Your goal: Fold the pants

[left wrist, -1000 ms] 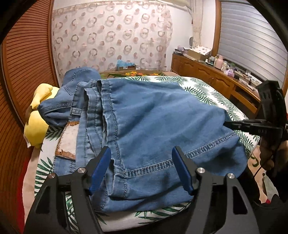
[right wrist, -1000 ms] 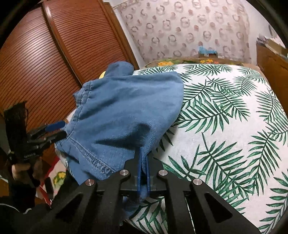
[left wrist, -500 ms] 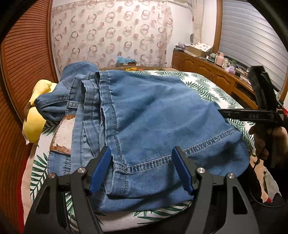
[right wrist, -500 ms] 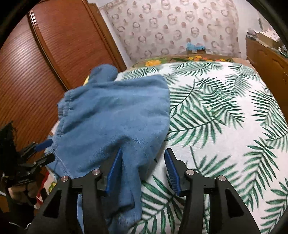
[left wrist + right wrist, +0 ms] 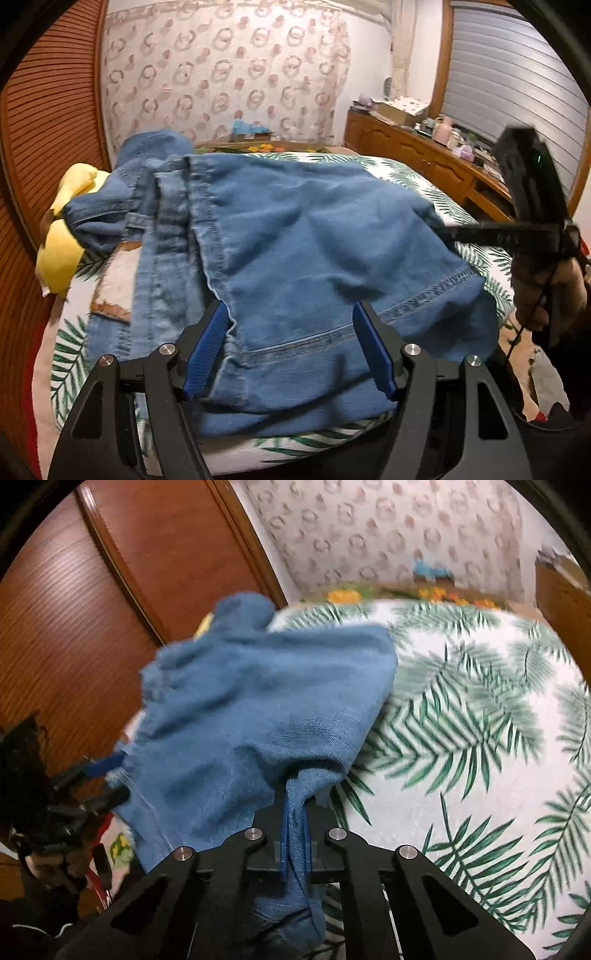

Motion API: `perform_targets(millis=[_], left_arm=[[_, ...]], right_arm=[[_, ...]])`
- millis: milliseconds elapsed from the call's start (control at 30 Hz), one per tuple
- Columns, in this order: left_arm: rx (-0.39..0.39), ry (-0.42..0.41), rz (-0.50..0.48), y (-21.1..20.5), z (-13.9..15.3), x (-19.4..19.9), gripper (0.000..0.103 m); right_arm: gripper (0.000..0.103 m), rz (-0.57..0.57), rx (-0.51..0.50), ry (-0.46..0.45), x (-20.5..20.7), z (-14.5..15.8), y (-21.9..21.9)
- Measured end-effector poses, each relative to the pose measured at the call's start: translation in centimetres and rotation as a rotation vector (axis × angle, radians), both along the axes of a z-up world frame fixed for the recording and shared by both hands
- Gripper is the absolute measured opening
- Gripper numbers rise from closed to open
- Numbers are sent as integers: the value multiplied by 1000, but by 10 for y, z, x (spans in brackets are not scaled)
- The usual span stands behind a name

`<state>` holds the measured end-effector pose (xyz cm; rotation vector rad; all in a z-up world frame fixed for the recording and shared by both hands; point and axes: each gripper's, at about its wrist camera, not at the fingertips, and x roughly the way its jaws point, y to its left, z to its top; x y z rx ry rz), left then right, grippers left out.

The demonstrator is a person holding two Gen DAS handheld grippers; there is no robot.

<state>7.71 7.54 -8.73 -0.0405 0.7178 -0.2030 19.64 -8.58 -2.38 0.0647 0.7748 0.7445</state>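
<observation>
Blue denim pants [image 5: 303,251] lie folded over on the palm-leaf bedsheet [image 5: 469,206], hems toward me. My left gripper [image 5: 291,332] is open, its blue pads straddling the near hem area of the top leg without pinching it. My right gripper [image 5: 295,812] is shut on a fold of the pants [image 5: 258,709] at their right edge, the cloth bunched between the pads. The right gripper also shows in the left wrist view [image 5: 458,234] at the pants' right side, and the left gripper shows at the left of the right wrist view [image 5: 110,779].
A yellow plush toy [image 5: 62,240] lies at the bed's left edge by the wooden wardrobe [image 5: 74,609]. A wooden dresser [image 5: 424,158] with clutter stands right of the bed. The patterned sheet [image 5: 480,738] stretches right of the pants.
My right gripper, open half a second ago, has shut on the pants' right edge. My left gripper stayed open and moved slightly forward over the hem.
</observation>
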Motion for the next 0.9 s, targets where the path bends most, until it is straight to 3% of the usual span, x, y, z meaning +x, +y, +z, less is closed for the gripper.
perform_targets(millis=[233,333,433,700,900], left_arm=[[85,42,35,-7,-19,6,71],[31,73,31,2,-24,7,71],[-8,49,34,12,-16,-2,71],[13,-54,132,60,29,-35,71],[11,-85,233,103,40,-59,71]], right_arm=[[6,69,34,-93,-23,35,9],[6,100,29,-112,-26,42,18],[6,133,12,-130,-27,47,36],[5,261,-28,-176,-19,62,110],[5,351,-46,-176,-8,59,180]])
